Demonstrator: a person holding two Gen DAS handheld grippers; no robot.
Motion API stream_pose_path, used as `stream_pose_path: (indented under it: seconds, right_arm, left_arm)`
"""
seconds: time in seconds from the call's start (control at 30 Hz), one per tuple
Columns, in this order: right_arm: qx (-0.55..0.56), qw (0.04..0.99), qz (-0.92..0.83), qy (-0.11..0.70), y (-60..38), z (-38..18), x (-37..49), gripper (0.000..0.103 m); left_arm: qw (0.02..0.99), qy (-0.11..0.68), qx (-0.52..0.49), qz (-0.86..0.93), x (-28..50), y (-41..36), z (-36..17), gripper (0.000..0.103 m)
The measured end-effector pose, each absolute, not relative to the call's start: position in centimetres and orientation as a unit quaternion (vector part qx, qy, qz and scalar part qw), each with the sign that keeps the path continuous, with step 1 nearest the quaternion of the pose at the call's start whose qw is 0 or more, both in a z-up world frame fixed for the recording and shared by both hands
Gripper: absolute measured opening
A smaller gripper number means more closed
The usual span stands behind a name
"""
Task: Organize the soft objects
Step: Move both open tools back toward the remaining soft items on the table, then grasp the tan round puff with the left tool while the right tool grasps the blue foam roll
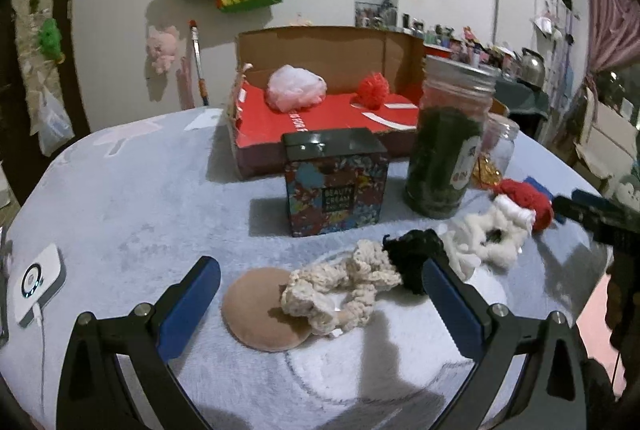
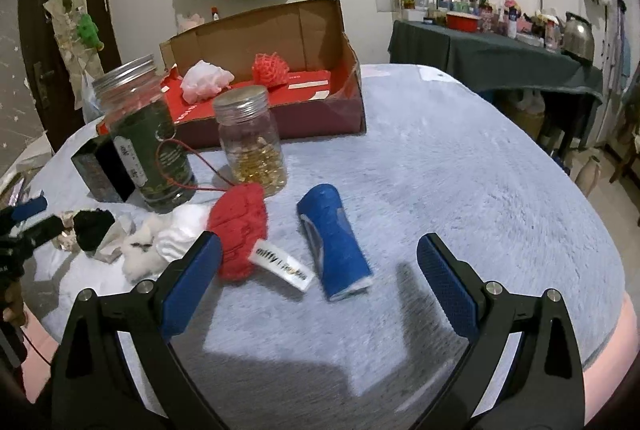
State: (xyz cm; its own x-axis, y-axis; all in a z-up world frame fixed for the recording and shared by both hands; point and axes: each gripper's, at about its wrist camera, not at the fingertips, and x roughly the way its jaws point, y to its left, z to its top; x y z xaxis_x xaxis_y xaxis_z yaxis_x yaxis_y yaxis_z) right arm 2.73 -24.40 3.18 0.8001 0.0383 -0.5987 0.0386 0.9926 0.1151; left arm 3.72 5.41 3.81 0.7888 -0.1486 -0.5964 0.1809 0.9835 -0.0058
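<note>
Plainly, the left tongs [image 1: 321,284] stand wide and hold nothing; the cream crocheted scrunchie [image 1: 340,294] lies on the bench [image 1: 120,214] between their tips, overlapping a tan round pad [image 1: 256,314] at 8 o'clock, with a black scrunchie [image 1: 412,254] touching it at 2 o'clock. The right tongs [image 2: 319,264] are wide too, empty, with a blue rolled cloth [image 2: 336,242] between them and a red knit piece [image 2: 240,230] against the left finger. Only the right view shows the blue cloth whole; only the left shows the pad.

Cream scrunchie [image 1: 340,300], black scrunchie [image 1: 416,254], blue roll [image 2: 334,240], red box [image 1: 332,110].
</note>
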Motion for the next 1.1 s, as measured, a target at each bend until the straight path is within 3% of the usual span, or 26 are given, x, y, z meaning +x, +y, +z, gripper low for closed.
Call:
stream_pose_path:
  seconds: [1.1]
  right_arm:
    - [0.053,0.927,0.017,0.371,-26.8,2.9,5.0,0.096]
  left_arm:
    - [0.913,0.386,0.096,-0.092,4.3,10.4,2.3,0.100]
